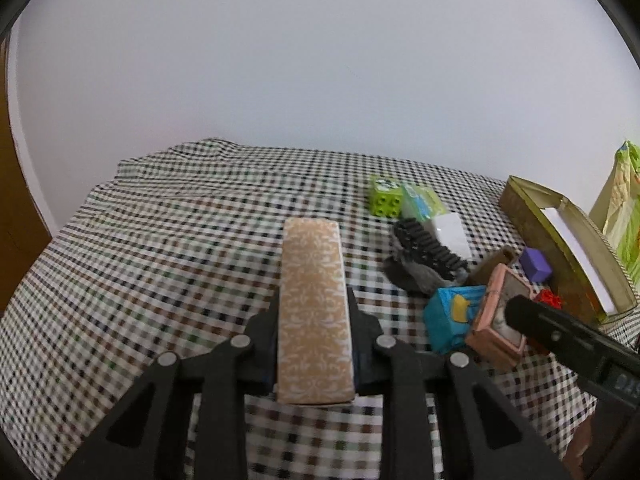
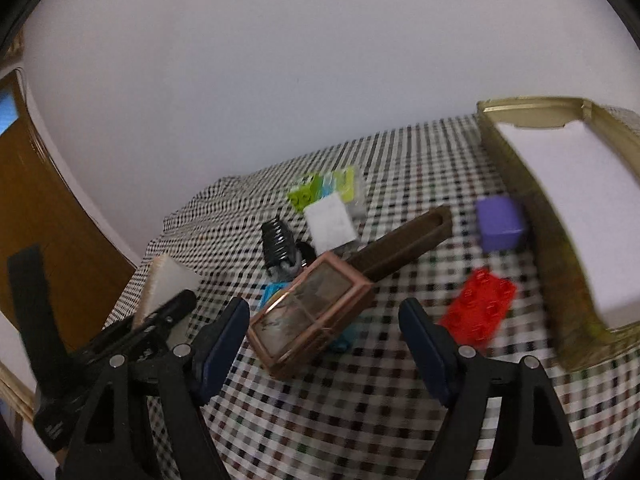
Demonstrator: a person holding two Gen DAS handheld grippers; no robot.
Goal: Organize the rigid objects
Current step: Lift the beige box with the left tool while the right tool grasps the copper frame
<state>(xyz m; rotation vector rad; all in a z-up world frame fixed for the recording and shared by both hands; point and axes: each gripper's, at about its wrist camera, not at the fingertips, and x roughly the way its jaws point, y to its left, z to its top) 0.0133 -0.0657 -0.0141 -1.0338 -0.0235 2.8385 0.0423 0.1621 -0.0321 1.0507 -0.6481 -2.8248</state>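
Note:
My left gripper (image 1: 314, 316) is shut on a long tan patterned block (image 1: 314, 296), held above the checkered cloth (image 1: 160, 264). It also shows in the right wrist view (image 2: 160, 280) at the left. My right gripper (image 2: 324, 316) is open, its jaws either side of a pink-framed compact (image 2: 310, 312) that lies on a blue block (image 2: 272, 292). The compact shows in the left wrist view (image 1: 500, 320) too. A gold open box (image 2: 560, 200) with a white inside stands at the right.
On the cloth lie a red brick (image 2: 480, 308), a purple cube (image 2: 500, 222), a brown slotted holder (image 2: 404, 244), a white block (image 2: 330, 222), a green die block (image 2: 304, 194), and a black spring clip (image 2: 278, 240). A wooden door (image 2: 44, 216) is at left.

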